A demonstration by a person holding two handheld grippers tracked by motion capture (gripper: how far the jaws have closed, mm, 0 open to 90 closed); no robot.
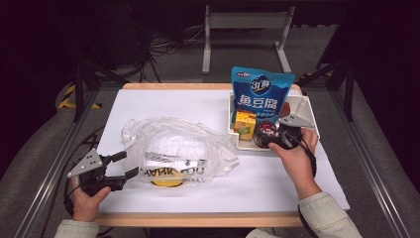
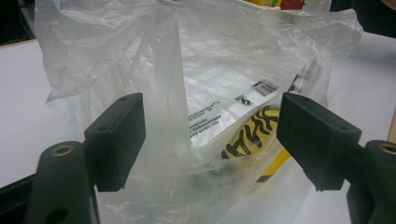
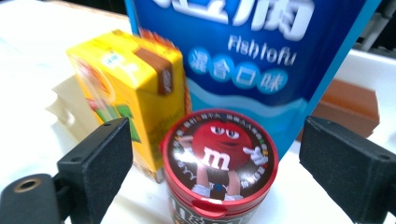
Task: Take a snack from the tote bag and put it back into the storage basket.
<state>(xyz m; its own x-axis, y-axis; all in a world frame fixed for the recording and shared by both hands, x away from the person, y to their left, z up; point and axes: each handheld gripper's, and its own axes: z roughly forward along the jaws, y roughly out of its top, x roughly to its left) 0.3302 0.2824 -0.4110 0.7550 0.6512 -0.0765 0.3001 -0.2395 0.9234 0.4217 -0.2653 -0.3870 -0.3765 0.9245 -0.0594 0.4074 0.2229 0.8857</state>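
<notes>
A crumpled clear plastic bag [image 1: 176, 148] with black lettering and something yellow inside lies on the white table. My left gripper [image 1: 125, 166] is open at the bag's left edge; in the left gripper view a fold of the bag [image 2: 177, 116] stands between its wide-apart jaws. A white tray [image 1: 304, 106] at the right holds a blue fish tofu pouch [image 1: 260, 94], a yellow drink carton [image 1: 244, 124] and a red-lidded M&M's tub [image 1: 265, 133]. My right gripper [image 1: 273, 141] is open, its jaws on either side of the tub [image 3: 219, 163], apart from it.
The white table sheet [image 1: 163, 101] has free room at the back left. A brown box [image 3: 348, 100] lies in the tray behind the pouch. Metal frame rails run along both table sides, and cables lie on the floor beyond.
</notes>
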